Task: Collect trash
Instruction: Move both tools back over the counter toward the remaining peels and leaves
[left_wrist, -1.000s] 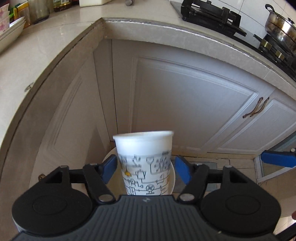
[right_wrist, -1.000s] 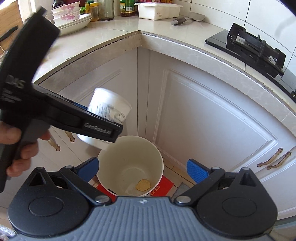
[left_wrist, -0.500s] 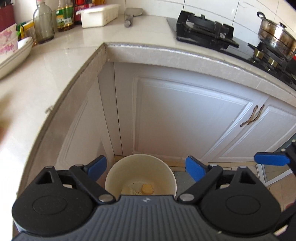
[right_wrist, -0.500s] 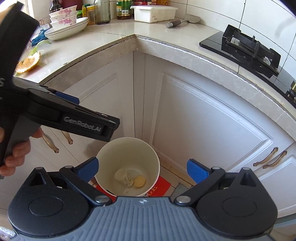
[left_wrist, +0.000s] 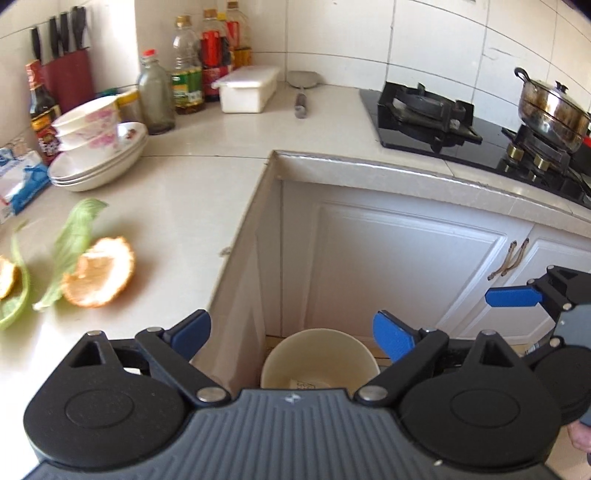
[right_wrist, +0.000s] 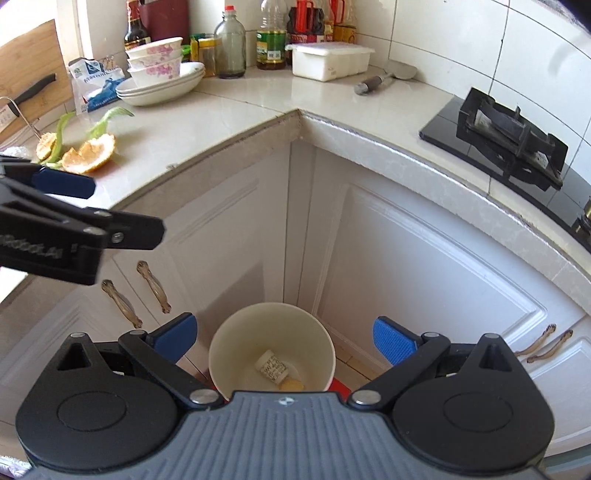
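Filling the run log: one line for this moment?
left tool: open | right tool: open | white printed paper cup: in round cream bin

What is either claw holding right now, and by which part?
Nothing. The left claw and the right claw are both open and empty; the paper cup lies in the bin on the floor.

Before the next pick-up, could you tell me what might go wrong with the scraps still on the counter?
1. The orange peel lies on a lettuce leaf; gripping one may drag the other off the countertop edge.
2. The bin stands low on the floor in the cabinet corner; a scrap released from counter height may miss it.
3. The left gripper and right gripper are open and close together, so they may collide.
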